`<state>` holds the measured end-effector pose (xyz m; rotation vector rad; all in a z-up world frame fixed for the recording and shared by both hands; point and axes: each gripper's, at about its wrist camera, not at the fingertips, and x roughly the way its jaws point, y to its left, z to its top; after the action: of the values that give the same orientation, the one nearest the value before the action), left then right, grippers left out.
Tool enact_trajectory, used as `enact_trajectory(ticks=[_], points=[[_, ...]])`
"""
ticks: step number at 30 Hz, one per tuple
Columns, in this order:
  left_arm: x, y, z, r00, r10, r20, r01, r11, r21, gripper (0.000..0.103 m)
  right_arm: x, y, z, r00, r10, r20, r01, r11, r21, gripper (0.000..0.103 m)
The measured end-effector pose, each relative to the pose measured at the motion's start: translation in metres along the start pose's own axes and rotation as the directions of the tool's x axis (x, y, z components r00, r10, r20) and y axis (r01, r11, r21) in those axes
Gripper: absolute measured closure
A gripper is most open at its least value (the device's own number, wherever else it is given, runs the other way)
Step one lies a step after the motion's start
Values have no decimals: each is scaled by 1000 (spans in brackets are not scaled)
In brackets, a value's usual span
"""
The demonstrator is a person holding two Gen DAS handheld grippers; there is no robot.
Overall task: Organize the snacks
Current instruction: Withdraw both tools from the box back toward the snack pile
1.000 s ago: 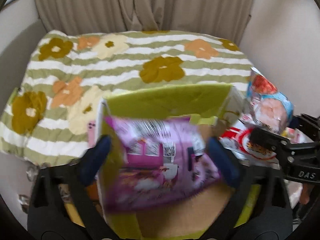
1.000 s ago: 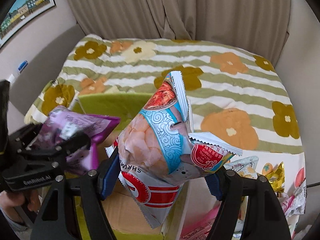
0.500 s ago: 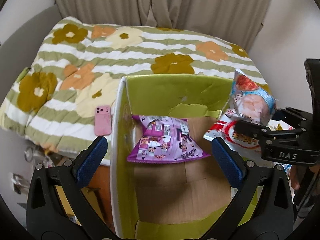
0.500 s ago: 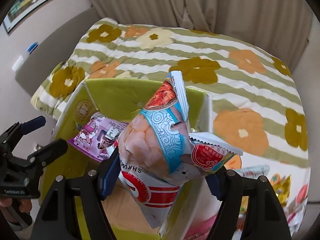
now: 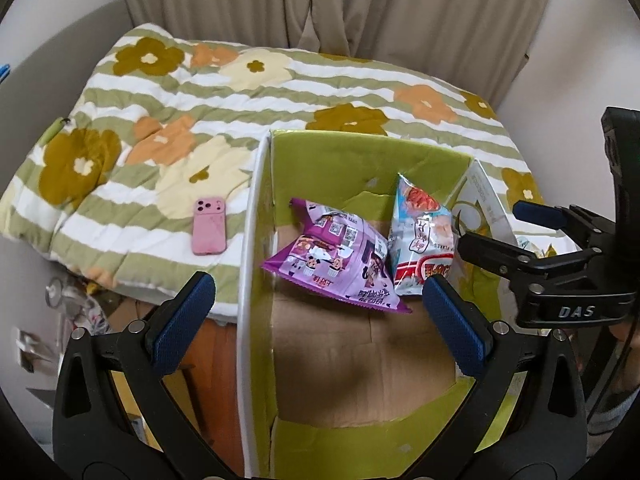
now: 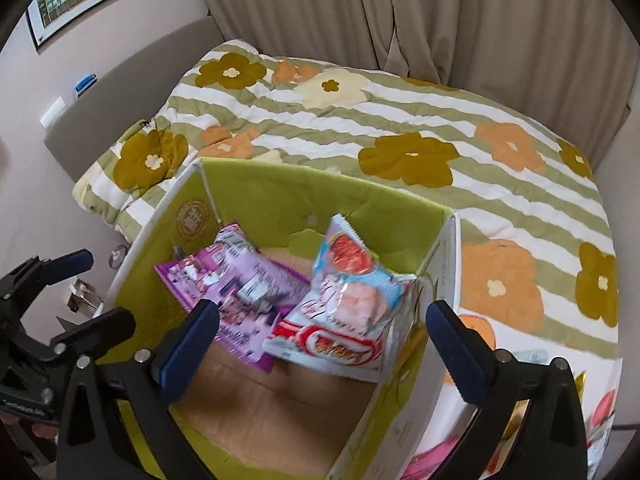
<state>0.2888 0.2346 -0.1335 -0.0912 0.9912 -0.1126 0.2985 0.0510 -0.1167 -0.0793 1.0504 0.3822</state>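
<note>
Open cardboard box (image 5: 260, 216), white outside, glossy lime-green walls inside, bare brown corrugated floor; it stands against a quilted bedspread (image 5: 224, 92) with green-and-white stripes and flat flower shapes.

Two snack bags lie in the far half of the box, touching each other. Crinkled purple foil snack bag (image 5: 340, 264) lies flat, printed side up, serrated end seams. Puffy white, blue and red shrimp-chip bag (image 5: 420, 240) sits to its right, tilted, its top toward the back wall; slightly blurred in the right wrist view.

Left gripper (image 5: 316, 312): black frame, textured blue pads, jaws wide apart over the box, nothing between them.

Right gripper (image 6: 320, 334): jaws opening, spread wide, pads clear of the shrimp-chip bag below.

Smooth pink phone (image 5: 209, 226) lies flat on the bedspread, left of the box.
</note>
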Motion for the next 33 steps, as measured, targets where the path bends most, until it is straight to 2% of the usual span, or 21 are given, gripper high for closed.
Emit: enact_trajectory(ticks=[8, 15, 19, 22, 26, 33], points=[[-10, -1, -1, 1000, -16, 19, 15, 999, 38, 1, -22, 9, -5, 998, -56, 39, 55, 998, 33, 0], [-41, -10, -4, 998, -7, 65, 4, 999, 45, 1, -54, 17, -12, 993, -79, 91, 75, 996, 47, 0], [-67, -22, -10, 993, 25, 114, -31, 998, 50, 1, -78, 15, -21, 990, -68, 127, 61, 997, 54, 0], [-89, -35, -19, 985, 54, 165, -60, 998, 31, 1, -96, 10, -34, 987, -69, 148, 62, 997, 52, 0], [-118, -58, -38, 975, 48, 217, -47, 999, -12, 1, -123, -1, -58, 983, -73, 170, 66, 997, 44, 0], [-142, -122, -81, 966, 47, 256, -51, 999, 7, 1, -174, -40, -117, 974, -85, 212, 71, 995, 72, 0]])
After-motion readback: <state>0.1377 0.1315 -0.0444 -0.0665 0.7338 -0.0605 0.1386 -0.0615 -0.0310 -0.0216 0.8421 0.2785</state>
